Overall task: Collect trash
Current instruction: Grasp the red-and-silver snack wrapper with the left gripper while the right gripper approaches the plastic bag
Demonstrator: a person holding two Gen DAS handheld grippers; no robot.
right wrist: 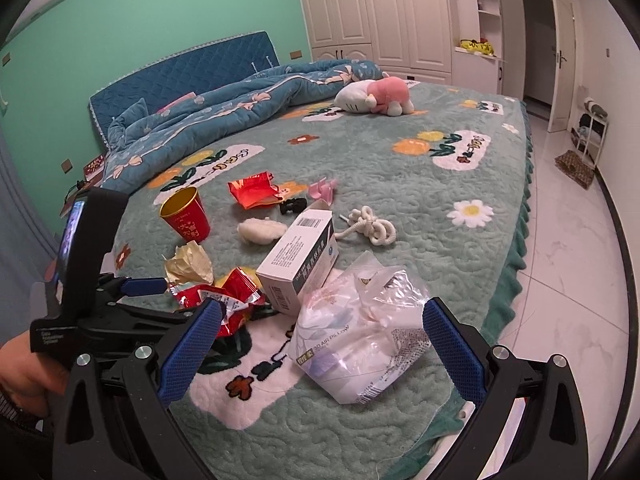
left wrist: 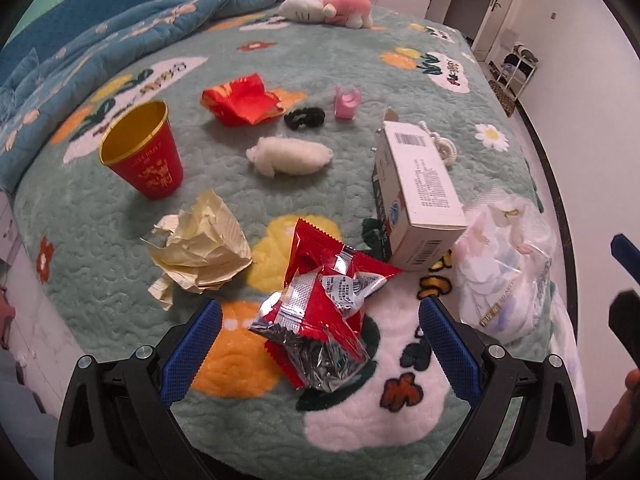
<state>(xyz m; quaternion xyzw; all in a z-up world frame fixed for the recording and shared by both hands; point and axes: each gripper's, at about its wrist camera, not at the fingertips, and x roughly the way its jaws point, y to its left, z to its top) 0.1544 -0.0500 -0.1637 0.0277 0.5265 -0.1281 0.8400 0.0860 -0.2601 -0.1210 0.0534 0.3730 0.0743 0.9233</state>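
Trash lies on a green floral bedspread. My left gripper is open, its blue fingers either side of red foil snack wrappers. Crumpled yellow paper, a red paper cup, a red crumpled wrapper, a white cotton wad and a white carton box lie beyond. My right gripper is open around a clear plastic bag at the bed's near edge. The left gripper shows at left in the right wrist view.
A black hair tie, a small pink bottle and a white cord lie mid-bed. A pink and white plush toy and a blue quilt are at the back. White tiled floor lies to the right.
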